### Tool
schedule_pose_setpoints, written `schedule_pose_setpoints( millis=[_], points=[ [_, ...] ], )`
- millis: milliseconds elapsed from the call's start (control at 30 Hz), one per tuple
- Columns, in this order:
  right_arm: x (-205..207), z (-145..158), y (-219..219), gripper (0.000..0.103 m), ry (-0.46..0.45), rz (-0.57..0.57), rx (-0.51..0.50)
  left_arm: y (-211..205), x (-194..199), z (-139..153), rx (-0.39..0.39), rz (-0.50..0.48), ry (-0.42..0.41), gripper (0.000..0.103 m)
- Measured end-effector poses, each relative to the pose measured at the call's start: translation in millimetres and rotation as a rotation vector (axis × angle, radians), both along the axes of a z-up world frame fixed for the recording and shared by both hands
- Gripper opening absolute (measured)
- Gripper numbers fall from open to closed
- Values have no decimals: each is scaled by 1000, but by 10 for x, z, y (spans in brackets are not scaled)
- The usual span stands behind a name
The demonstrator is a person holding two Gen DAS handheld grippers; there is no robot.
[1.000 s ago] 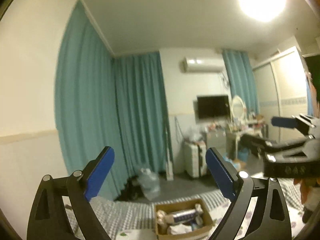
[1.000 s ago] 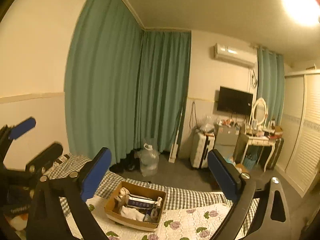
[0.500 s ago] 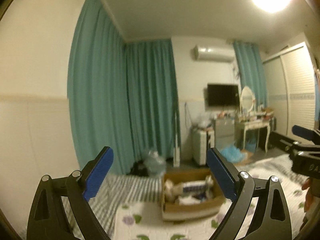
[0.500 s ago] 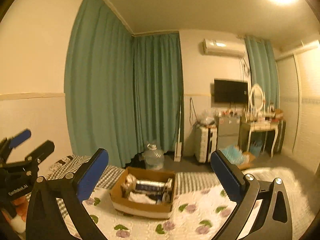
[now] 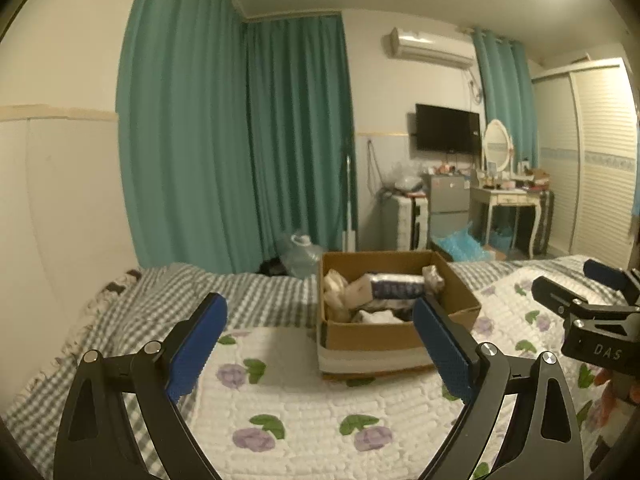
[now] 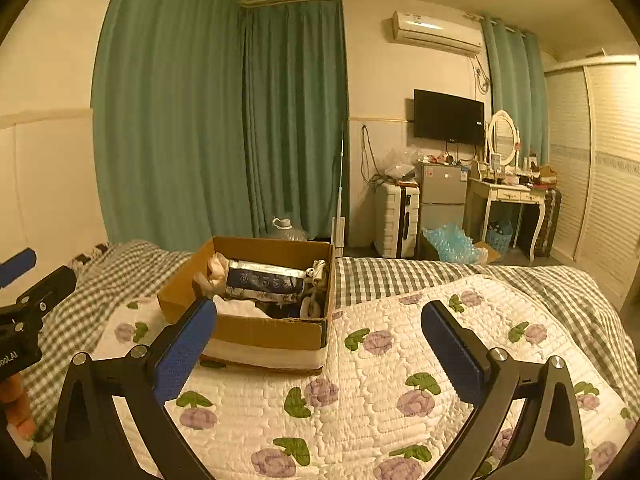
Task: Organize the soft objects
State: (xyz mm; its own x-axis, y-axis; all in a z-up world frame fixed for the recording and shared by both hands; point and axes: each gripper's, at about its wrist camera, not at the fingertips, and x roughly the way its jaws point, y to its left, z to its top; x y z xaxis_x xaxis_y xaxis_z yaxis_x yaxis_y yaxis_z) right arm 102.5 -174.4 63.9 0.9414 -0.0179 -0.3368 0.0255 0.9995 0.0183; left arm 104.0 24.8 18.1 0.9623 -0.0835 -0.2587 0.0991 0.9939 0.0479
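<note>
My left gripper (image 5: 320,344) fills the bottom of the left wrist view with its jaws spread wide and nothing between them; its blue pads (image 5: 194,344) frame the quilt below. My right gripper (image 6: 320,348) sits the same way at the bottom of the right wrist view, jaws wide apart and empty.

The cardboard box (image 5: 372,334) stands on the white flowered quilt (image 5: 304,412), just right of centre in the left wrist view and left of centre in the right wrist view (image 6: 264,330). Inside it lie the soft objects: a dark blue and white pack (image 6: 266,280) stretched across the upper middle of the box, cream-coloured bundles (image 6: 216,268) at its left end, and white cloth (image 6: 240,308) toward the front. I cannot tell what each soft piece is.

Under the quilt a grey checked sheet (image 5: 180,300) spreads to the left and behind the box. Teal curtains (image 5: 240,140) cover the upper middle of both frames, with a television (image 6: 448,116) and a dressing table (image 6: 508,196) at the right.
</note>
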Motion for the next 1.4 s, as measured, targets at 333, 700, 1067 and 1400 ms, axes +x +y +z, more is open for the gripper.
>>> schedule_pose_setpoints(
  millis=[333, 700, 1067, 1400],
  points=[
    [-13, -32, 63, 103, 7, 8, -12, 29, 37, -38, -8, -15, 22, 96],
    [-24, -37, 76, 103, 11, 15, -16, -2, 69, -96, 6, -29, 32, 96],
    [-21, -40, 85, 103, 12, 15, -20, -19, 80, -110, 6, -37, 44, 96],
    [-18, -47, 105, 103, 16, 16, -18, -20, 84, -119, 6, -36, 45, 96]
  ],
)
